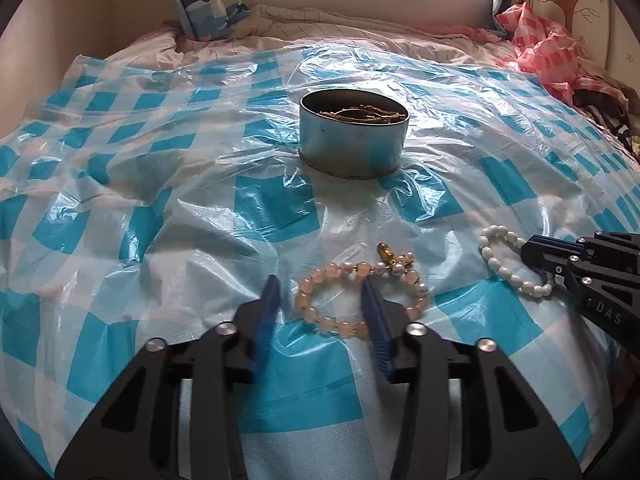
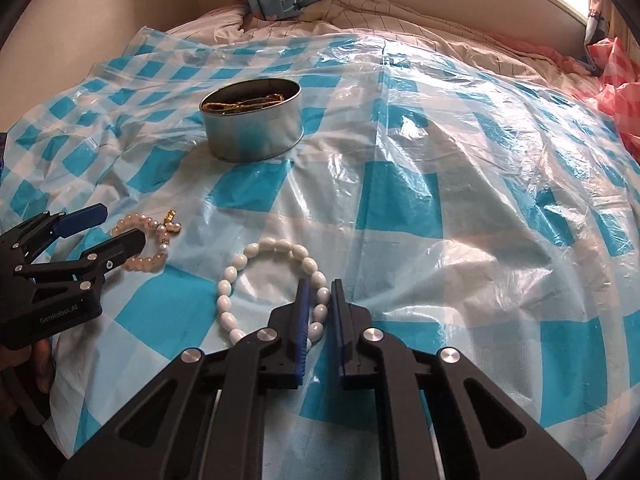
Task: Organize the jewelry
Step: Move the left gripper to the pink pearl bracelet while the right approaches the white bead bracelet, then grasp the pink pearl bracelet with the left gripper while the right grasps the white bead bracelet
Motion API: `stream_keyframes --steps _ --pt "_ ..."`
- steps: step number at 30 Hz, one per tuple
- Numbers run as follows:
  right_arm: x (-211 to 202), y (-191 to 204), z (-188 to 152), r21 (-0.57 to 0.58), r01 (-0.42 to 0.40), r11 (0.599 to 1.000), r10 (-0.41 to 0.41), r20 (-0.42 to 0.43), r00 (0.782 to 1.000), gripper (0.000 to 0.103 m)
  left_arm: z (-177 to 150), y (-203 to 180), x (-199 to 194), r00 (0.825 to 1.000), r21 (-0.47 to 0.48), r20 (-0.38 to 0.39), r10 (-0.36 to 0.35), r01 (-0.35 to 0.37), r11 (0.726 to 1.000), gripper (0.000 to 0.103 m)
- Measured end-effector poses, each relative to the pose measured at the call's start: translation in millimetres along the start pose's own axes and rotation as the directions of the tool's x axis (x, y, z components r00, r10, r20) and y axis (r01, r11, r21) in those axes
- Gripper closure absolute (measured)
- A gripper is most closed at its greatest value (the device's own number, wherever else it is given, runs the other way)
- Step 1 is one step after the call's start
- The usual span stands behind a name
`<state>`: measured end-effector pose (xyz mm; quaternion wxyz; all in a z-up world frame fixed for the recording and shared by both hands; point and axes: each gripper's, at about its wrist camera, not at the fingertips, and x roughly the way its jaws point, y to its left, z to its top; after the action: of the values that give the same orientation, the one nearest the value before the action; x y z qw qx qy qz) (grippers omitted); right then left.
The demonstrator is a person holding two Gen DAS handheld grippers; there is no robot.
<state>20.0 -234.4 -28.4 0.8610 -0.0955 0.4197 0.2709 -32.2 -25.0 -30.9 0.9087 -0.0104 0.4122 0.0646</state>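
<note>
Left wrist view
- Surface: bed covered by a crinkled blue-and-white checked plastic sheet (image 1: 168,208).
- Container: round silver metal tin (image 1: 354,134), upright and uncovered, on the sheet beyond the bracelets; a gold chain (image 1: 360,114) lies inside.
- Pink item: bracelet of pale pink round beads with a gold charm (image 1: 360,296), flat on the sheet, well short of the tin.
- Left hand-held gripper (image 1: 320,284): jaws straddle the left half of the pink bracelet; one blue pad sits outside the ring, the other inside it, touching the beads. The outer pad stands clear, so not yet clamped.
- White item: bracelet of white oval beads (image 1: 506,258), at right, apart from the pink one.
- Right hand-held gripper (image 1: 532,258): enters from the right edge, its tips at the white beads.

Right wrist view
- Right hand-held gripper (image 2: 322,286): jaws nearly together, clenched on the right side of the white bracelet (image 2: 248,280); beads pinched between the blue pads.
- Left hand-held gripper (image 2: 120,224): at left edge, one finger across the pink bracelet (image 2: 154,254).
- Tin (image 2: 252,124): far left centre, chain visible inside.
</note>
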Motion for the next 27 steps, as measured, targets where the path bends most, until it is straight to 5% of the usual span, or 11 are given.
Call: stream_keyframes --steps 4,8,10,13,16,18,19,25,27 --pt "-6.2 -3.5 0.2 0.025 -0.015 1.000 0.014 0.034 0.999 0.095 1.5 8.4 -4.7 0.999 -0.050 0.024 -0.048 0.049 0.998 0.093" --pt "-9.5 -4.4 1.8 0.038 -0.025 0.999 0.023 0.057 0.998 0.094 2.0 14.3 -5.6 0.997 -0.092 0.033 -0.073 0.075 0.993 0.093" --pt "-4.4 -3.7 1.8 0.036 -0.025 0.999 0.024 0.034 0.999 0.080 2.9 13.9 -5.3 0.997 -0.095 0.040 -0.073 0.076 0.993 0.091" --pt "-1.5 -0.4 1.1 0.019 -0.013 1.000 0.012 0.020 1.000 0.074 3.2 11.1 -0.3 0.998 -0.085 0.023 -0.057 0.059 0.995 0.077" --pt "0.8 -0.5 0.6 0.016 -0.015 1.000 0.015 0.012 1.000 0.075 3.2 7.9 2.1 0.999 -0.065 0.008 -0.046 0.047 0.997 0.078" --pt "0.6 -0.4 0.1 0.013 -0.024 1.000 0.024 0.014 1.000 0.086 3.9 5.6 1.1 0.999 -0.047 0.010 -0.049 0.049 0.998 0.096" --pt "0.0 0.2 0.1 0.010 -0.026 1.000 0.026 0.018 0.999 0.095 4.1 3.7 -0.1 0.999 -0.035 0.015 -0.047 0.047 0.998 0.096" --pt "-3.6 -0.9 0.2 0.022 -0.014 1.000 0.013 0.044 0.999 0.094 3.9 -0.6 -1.7 0.999 -0.016 0.020 -0.046 0.046 0.999 0.096" --pt "-2.2 -1.1 0.2 0.025 -0.012 1.000 0.011 0.035 0.999 0.084 3.6 -1.3 -1.2 0.999 -0.015 0.017 -0.039 0.040 0.999 0.094"
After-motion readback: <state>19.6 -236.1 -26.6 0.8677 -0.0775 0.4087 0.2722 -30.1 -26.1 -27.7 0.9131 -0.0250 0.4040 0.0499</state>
